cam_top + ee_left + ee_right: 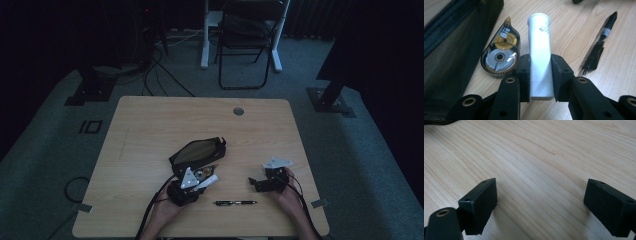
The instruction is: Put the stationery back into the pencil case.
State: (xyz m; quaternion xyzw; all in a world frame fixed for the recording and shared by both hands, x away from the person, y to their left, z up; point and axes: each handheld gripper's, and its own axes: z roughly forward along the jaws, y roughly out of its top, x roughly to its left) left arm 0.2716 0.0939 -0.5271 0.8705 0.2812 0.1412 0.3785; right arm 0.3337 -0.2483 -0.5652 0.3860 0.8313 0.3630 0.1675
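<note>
Currently a white tube (540, 55) is clamped between the jaws of the left gripper (540, 75), just beside the pouch (451, 42). Its long axis is aligned with the gripper, the capped end pointed away from the hand. A tape dispenser (500, 56) is seen between tube and pouch, and a pen (599, 45) on the tube's far side from the pouch. The right gripper (540, 205) is held wide open over bare surface (536, 157), well apart from the pouch, with nothing gripped.

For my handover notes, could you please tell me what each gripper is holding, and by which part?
The left gripper clamps the white plastic tube near its flat bottom end. The right gripper is open over bare wooden table.
</note>
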